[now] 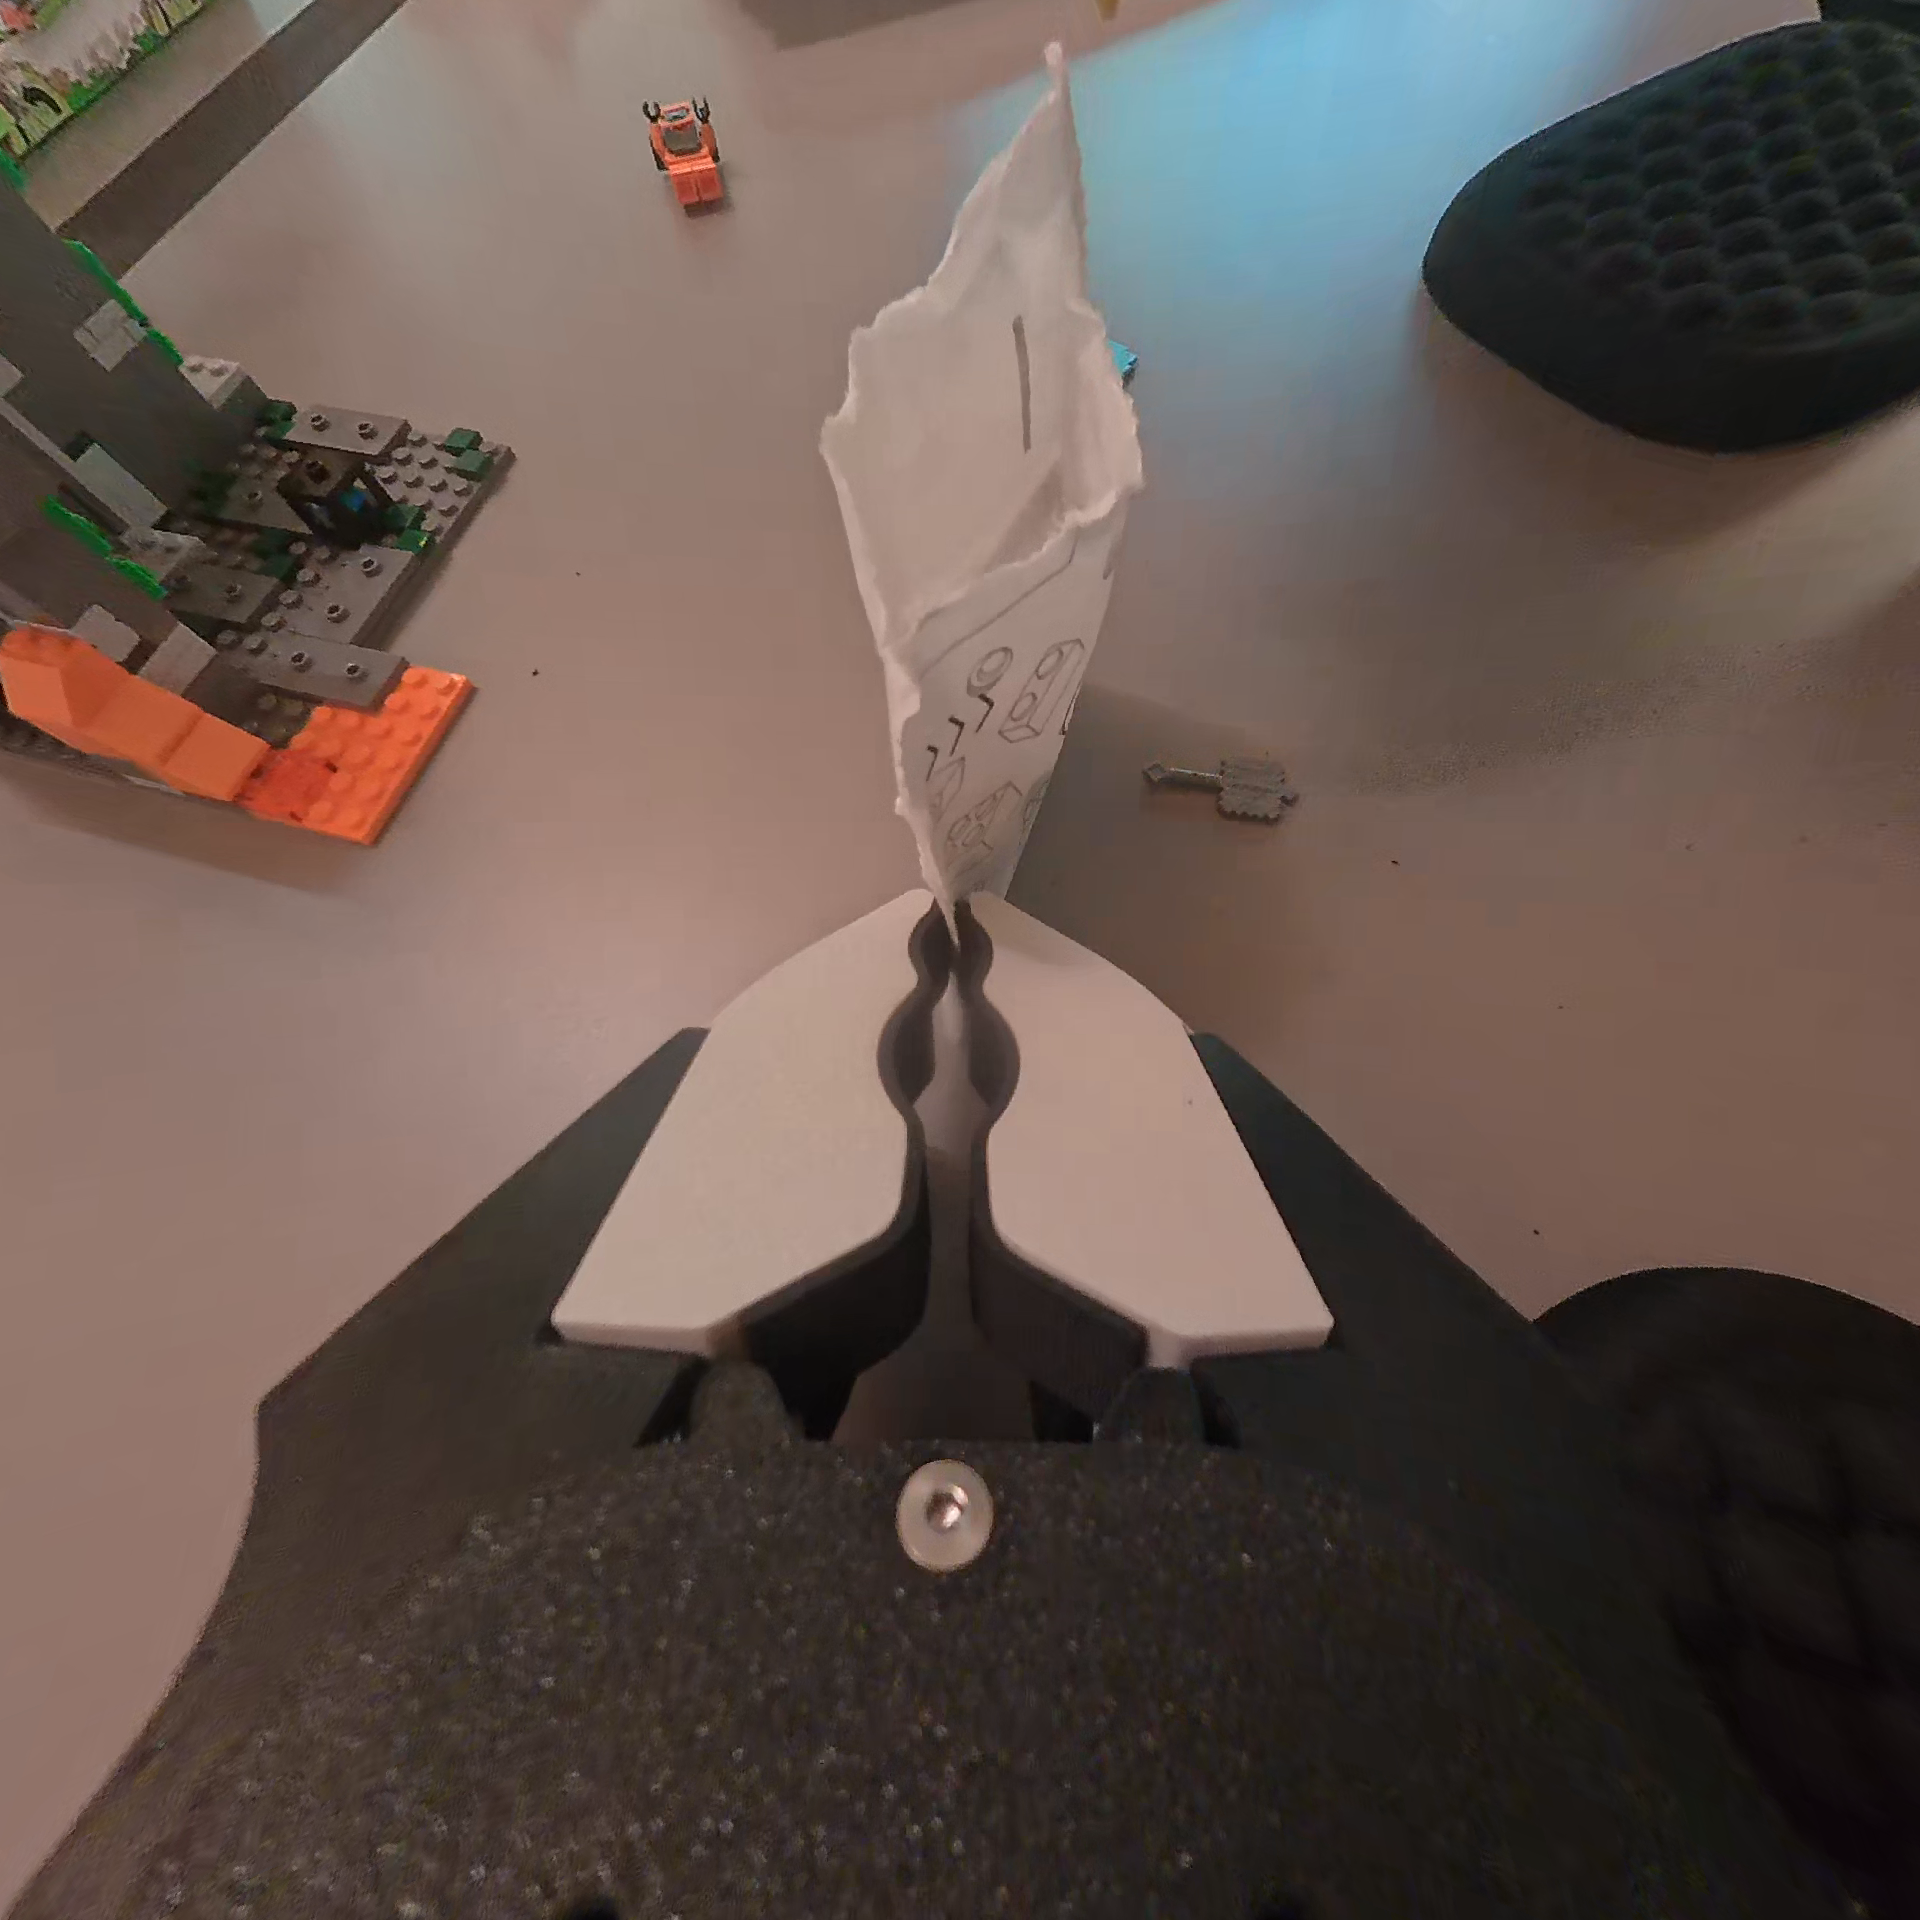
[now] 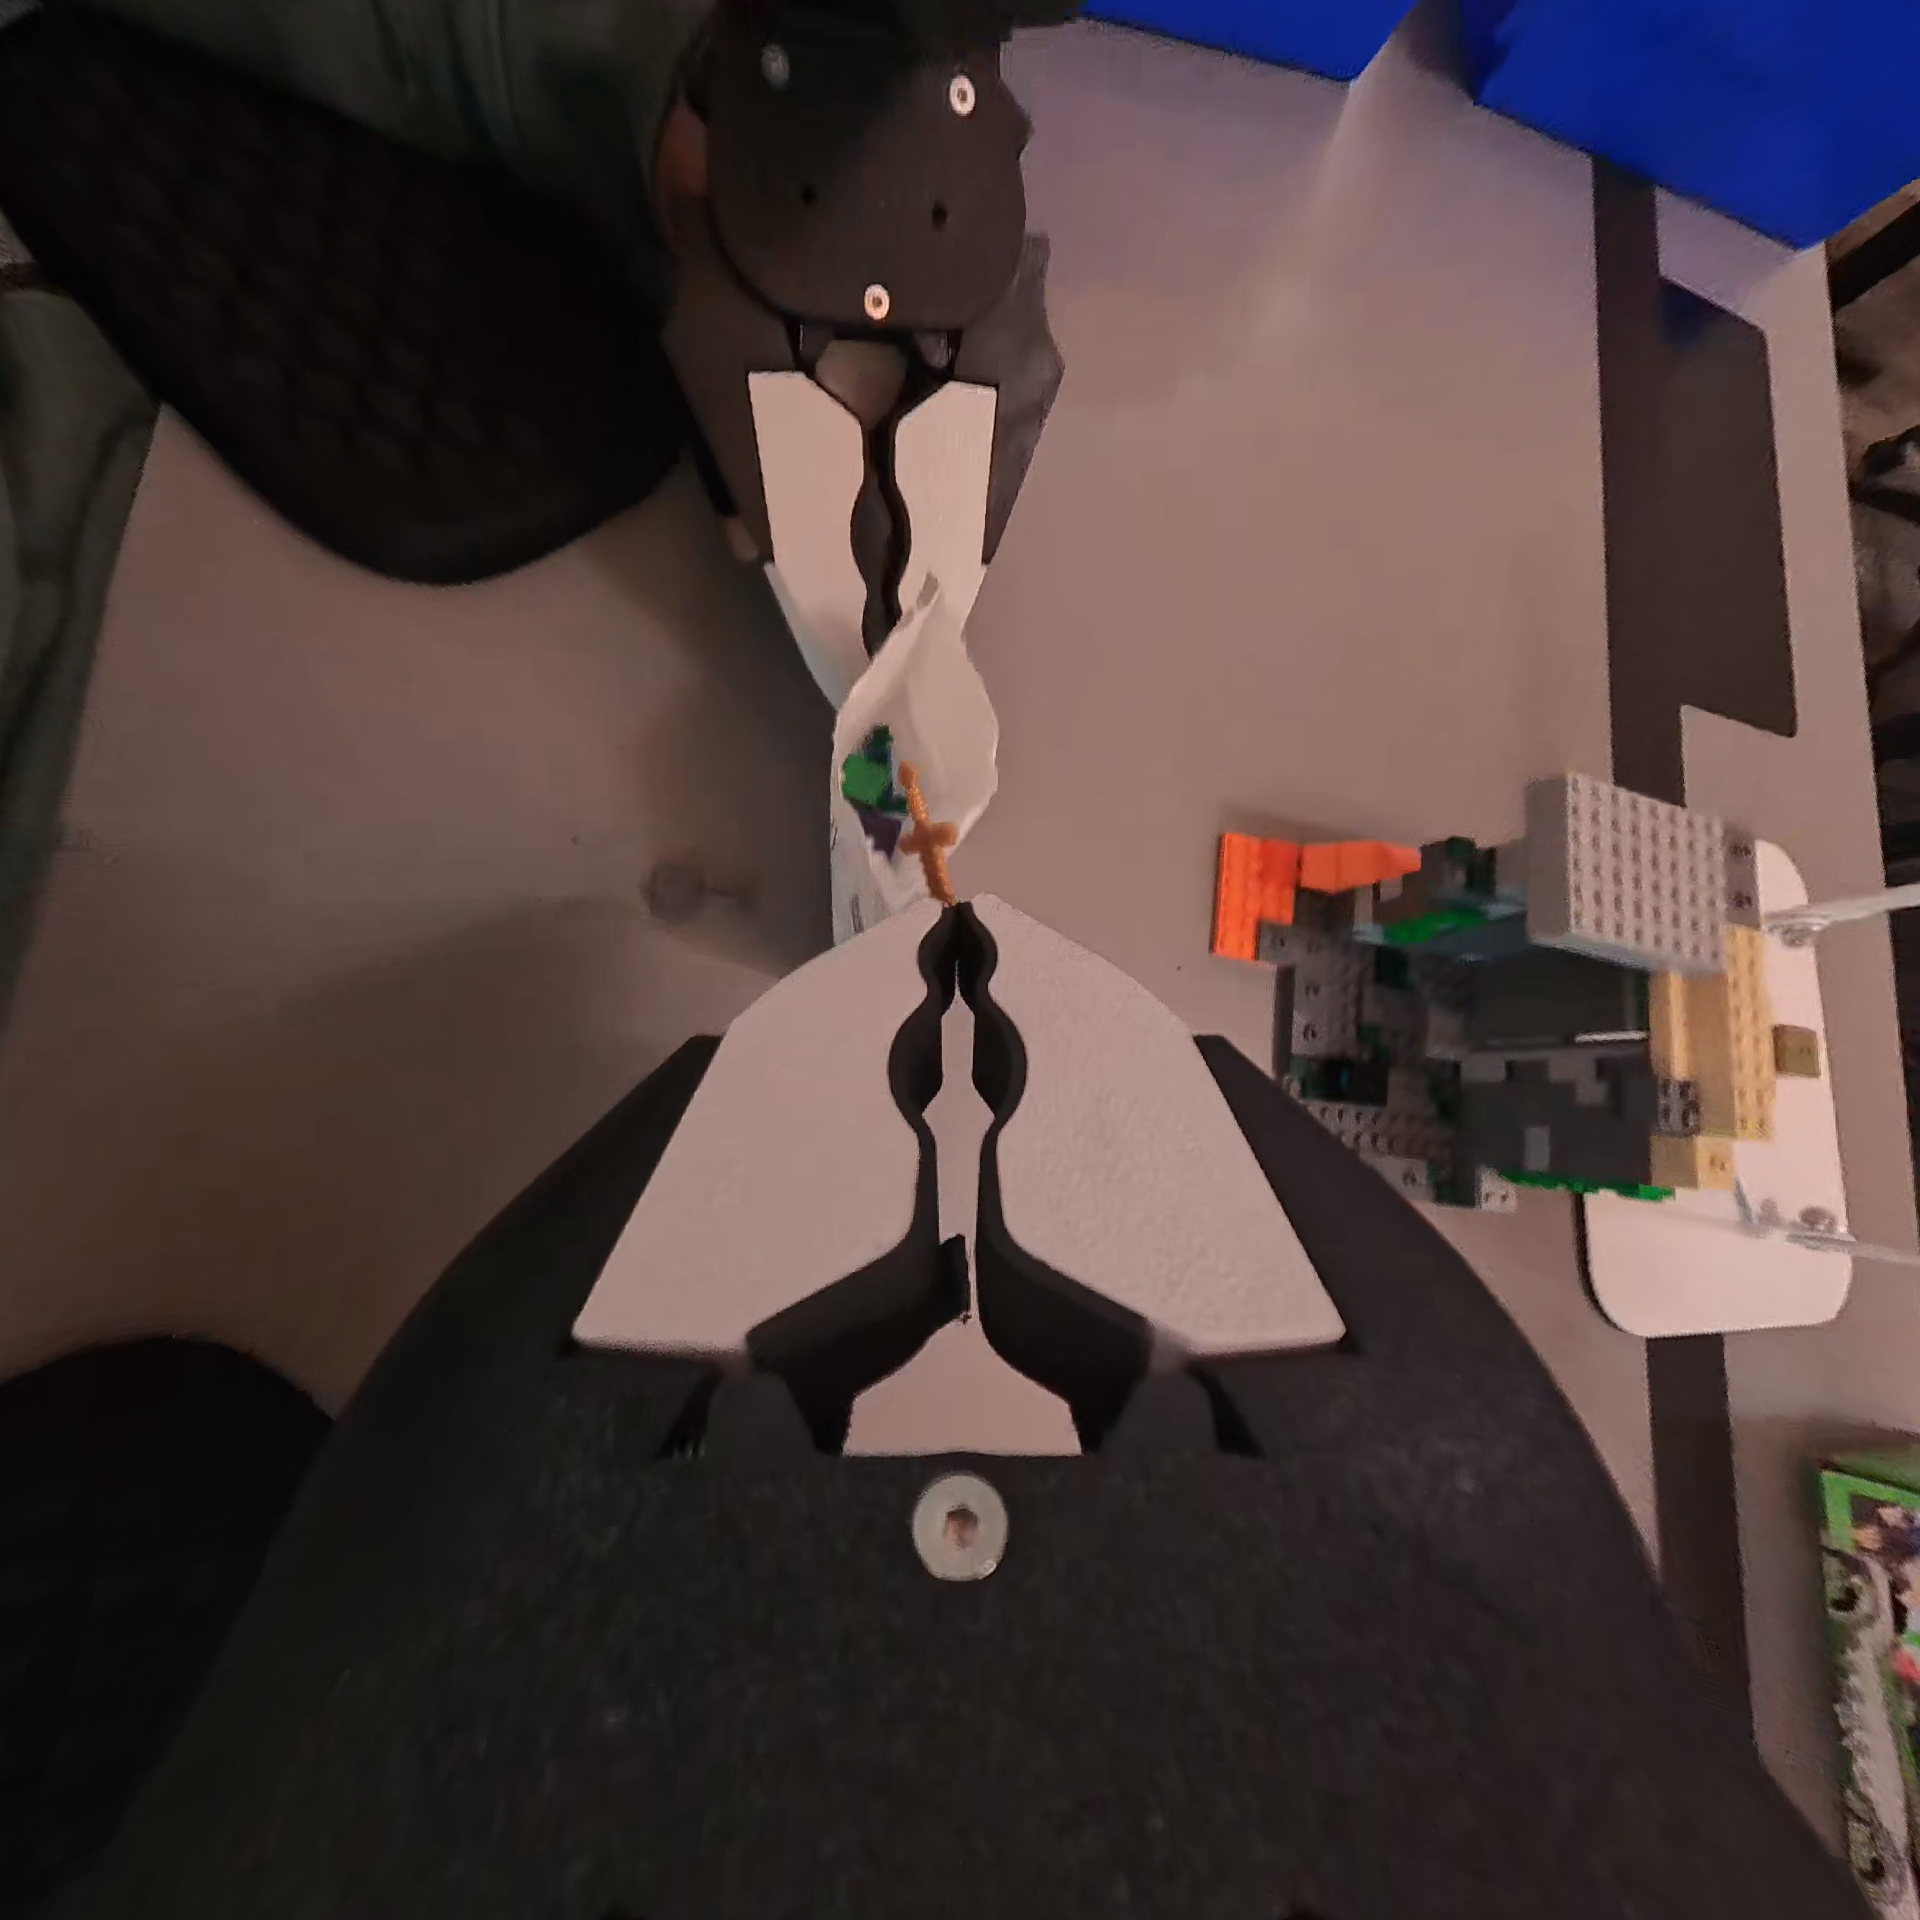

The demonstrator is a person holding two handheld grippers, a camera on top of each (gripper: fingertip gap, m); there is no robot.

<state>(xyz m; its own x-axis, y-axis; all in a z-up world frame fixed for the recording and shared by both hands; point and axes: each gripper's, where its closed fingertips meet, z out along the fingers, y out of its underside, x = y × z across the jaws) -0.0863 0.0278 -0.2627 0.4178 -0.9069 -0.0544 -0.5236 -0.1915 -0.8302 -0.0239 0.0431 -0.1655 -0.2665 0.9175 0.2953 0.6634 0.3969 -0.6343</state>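
My left gripper is shut on the bottom corner of a torn white paper bag printed with brick outlines and holds it above the table. In the right wrist view the left gripper shows at the top with the bag hanging from it; green and purple pieces lie inside the open bag. My right gripper is shut on the end of a small golden-brown toy sword, which points towards the bag's opening.
A grey, green and orange brick build stands to the left, also in the right wrist view beside a white plate. An orange minifigure, a grey toy tool and a dark cushion lie on the table. The grippers' ends are close to 12 cm from one another. My right gripper's tips are some 25 cm from the orange minifigure.
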